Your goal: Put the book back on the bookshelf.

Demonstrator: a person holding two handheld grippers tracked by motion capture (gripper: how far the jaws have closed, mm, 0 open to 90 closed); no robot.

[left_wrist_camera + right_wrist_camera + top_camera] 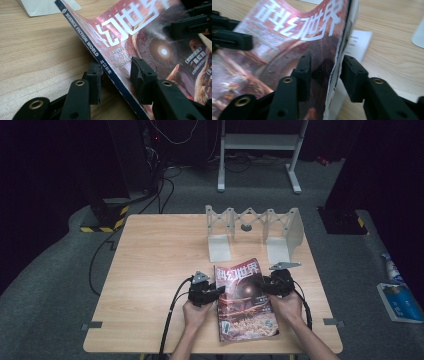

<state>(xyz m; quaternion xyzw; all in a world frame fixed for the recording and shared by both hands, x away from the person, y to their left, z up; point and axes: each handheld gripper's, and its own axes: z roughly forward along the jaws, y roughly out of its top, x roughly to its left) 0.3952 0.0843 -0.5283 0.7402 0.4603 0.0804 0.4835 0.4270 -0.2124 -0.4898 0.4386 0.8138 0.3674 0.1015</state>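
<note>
A science fiction magazine [245, 295] with a red cover lies on the wooden table [150, 270], bowed upward between both grippers. My left gripper [220, 290] is at its spine. In the left gripper view the spine [110, 72] runs between the jaws of that gripper [116, 72], with a gap showing beside the left pad [94, 80]. My right gripper [265, 285] is at the opposite edge. In the right gripper view the raised page edge [337, 62] stands between the jaws of that gripper [324, 70] with space on both sides. Each view also shows the other gripper's jaws farther off across the cover.
A grey expanding book rack [255, 227] with two upright end plates stands at the back of the table. A white slip of paper [358, 41] lies beside the magazine's right edge. Bare wood stretches to the left of the magazine. Equipment stands sit on the floor beyond.
</note>
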